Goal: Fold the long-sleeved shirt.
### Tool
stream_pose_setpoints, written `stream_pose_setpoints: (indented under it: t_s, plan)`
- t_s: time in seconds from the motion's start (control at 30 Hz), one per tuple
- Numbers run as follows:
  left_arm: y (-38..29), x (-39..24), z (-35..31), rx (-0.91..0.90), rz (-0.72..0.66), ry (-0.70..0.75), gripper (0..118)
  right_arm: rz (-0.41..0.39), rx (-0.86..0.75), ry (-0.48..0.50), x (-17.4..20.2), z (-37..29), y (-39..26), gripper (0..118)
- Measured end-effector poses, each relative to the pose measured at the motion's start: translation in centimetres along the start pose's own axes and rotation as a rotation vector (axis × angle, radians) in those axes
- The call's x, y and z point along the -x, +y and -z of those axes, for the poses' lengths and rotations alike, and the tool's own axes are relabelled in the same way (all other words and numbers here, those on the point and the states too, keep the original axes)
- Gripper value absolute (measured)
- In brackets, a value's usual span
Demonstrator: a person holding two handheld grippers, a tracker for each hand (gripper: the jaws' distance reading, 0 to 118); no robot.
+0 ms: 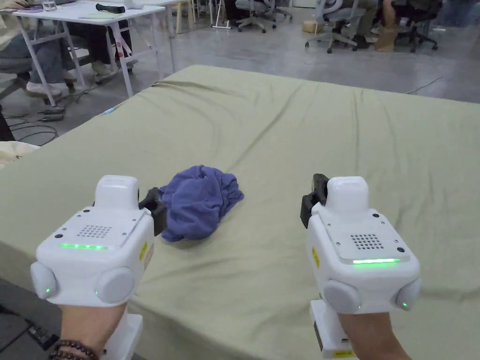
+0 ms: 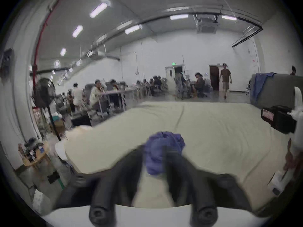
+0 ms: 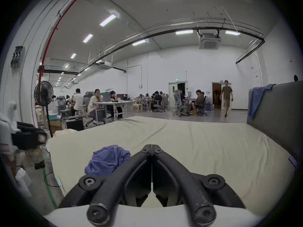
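The shirt (image 1: 199, 202) lies crumpled in a purple-blue heap on the near-left part of the bed (image 1: 328, 140), which is covered by a pale green sheet. Just to its left, the left gripper (image 1: 157, 206) is held right beside the heap; in the left gripper view its jaws stand apart, with the shirt (image 2: 164, 152) showing in the gap beyond them, though that picture is blurred. The right gripper (image 1: 315, 197) is held well to the right of the shirt, above bare sheet. In the right gripper view its jaws are pressed together, holding nothing, and the shirt (image 3: 108, 160) sits to their left. Far beyond the bed stand white tables (image 1: 84, 14) and office chairs (image 1: 337, 21).
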State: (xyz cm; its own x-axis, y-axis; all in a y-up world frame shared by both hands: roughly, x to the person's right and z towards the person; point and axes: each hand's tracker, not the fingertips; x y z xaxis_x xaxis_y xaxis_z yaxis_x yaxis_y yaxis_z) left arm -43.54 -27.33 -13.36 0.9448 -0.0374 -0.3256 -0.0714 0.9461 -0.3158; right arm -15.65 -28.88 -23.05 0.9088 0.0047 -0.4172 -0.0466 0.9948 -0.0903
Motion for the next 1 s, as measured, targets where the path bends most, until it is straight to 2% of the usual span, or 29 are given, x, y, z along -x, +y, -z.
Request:
stream_pose_setpoints:
  t_s: [0.03,0.07,0.17,0.27,0.37,0.4,0.47,0.53,0.6,0.67,0.7,0.83,1.0]
  plan:
    - [0.5,0.1,2.4,0.071,-0.028,-0.034,94,0.001,0.004,0.003,0.2,0.4,0.0,0]
    - [0.9,0.4,4.5,0.140,-0.058,-0.049,105,0.002,0.007,0.005,0.2,0.6,0.0,0]
    - [1.4,0.4,11.9,0.252,-0.113,-0.098,105,0.019,0.023,0.013,0.4,1.7,-0.4,0]
    - [1.6,0.4,20.8,0.388,-0.085,-0.076,104,0.029,0.046,0.019,0.4,3.2,-1.1,0]
    - [0.6,0.4,26.9,0.491,-0.022,-0.069,102,0.026,0.075,0.017,0.5,4.4,-2.0,0]
    - [0.1,0.2,28.5,0.508,0.003,-0.052,100,0.025,0.087,0.014,0.4,4.7,-2.3,0]
    - [-1.1,0.4,31.4,0.520,0.017,-0.039,86,0.025,0.108,0.008,0.2,5.4,-2.7,0]
    - [-2.0,0.7,33.3,0.564,-0.001,-0.074,82,0.033,0.126,0.005,-0.3,6.0,-3.1,0]
    - [-2.8,0.5,33.8,0.561,0.008,-0.062,64,0.038,0.135,-0.001,-0.6,6.6,-3.4,0]
    - [-2.7,0.7,33.8,0.527,0.045,-0.051,30,0.039,0.143,-0.006,-1.1,6.9,-3.7,0]
    - [-2.4,0.8,33.8,0.525,0.062,-0.040,24,0.037,0.146,-0.008,-1.2,6.9,-3.8,0]
    - [0.9,0.4,31.1,0.500,0.057,-0.106,10,0.054,0.152,-0.020,-2.7,6.1,-3.8,0]
    - [7.7,-4.6,25.1,0.319,0.083,-0.212,9,0.072,0.129,-0.064,-5.6,3.3,-2.9,0]
